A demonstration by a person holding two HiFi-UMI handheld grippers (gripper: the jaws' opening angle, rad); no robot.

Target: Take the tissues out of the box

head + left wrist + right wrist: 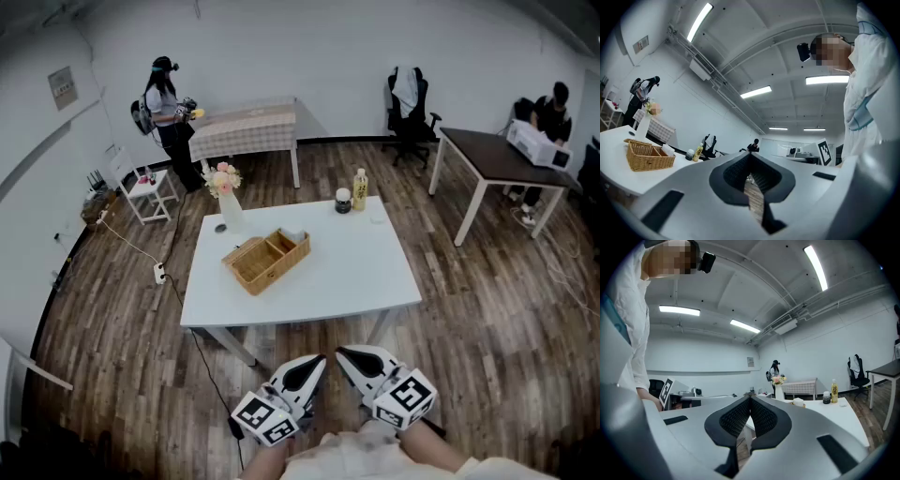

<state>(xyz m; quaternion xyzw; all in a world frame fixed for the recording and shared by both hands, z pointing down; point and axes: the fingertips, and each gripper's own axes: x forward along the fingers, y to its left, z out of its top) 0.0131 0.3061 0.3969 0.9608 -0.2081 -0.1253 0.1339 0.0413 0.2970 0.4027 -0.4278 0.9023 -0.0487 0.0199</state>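
A wicker basket (265, 258) with two compartments sits on the white table (366, 272), left of its middle. A white tissue pack (292, 235) lies at the basket's far end. In the left gripper view the basket (647, 155) and the tissue pack (668, 150) show at far left. My left gripper (321, 360) and right gripper (340, 353) hang side by side below the table's near edge, well short of the basket. Both are shut with nothing between the jaws, as the left gripper (750, 155) and right gripper (750, 397) show in their own views.
On the table stand a vase of flowers (226, 192), a yellow bottle (360, 188) and a dark jar (343, 200). One person (169, 117) stands by a checked table at the back left, another (553, 117) at a dark desk (497, 155) on the right.
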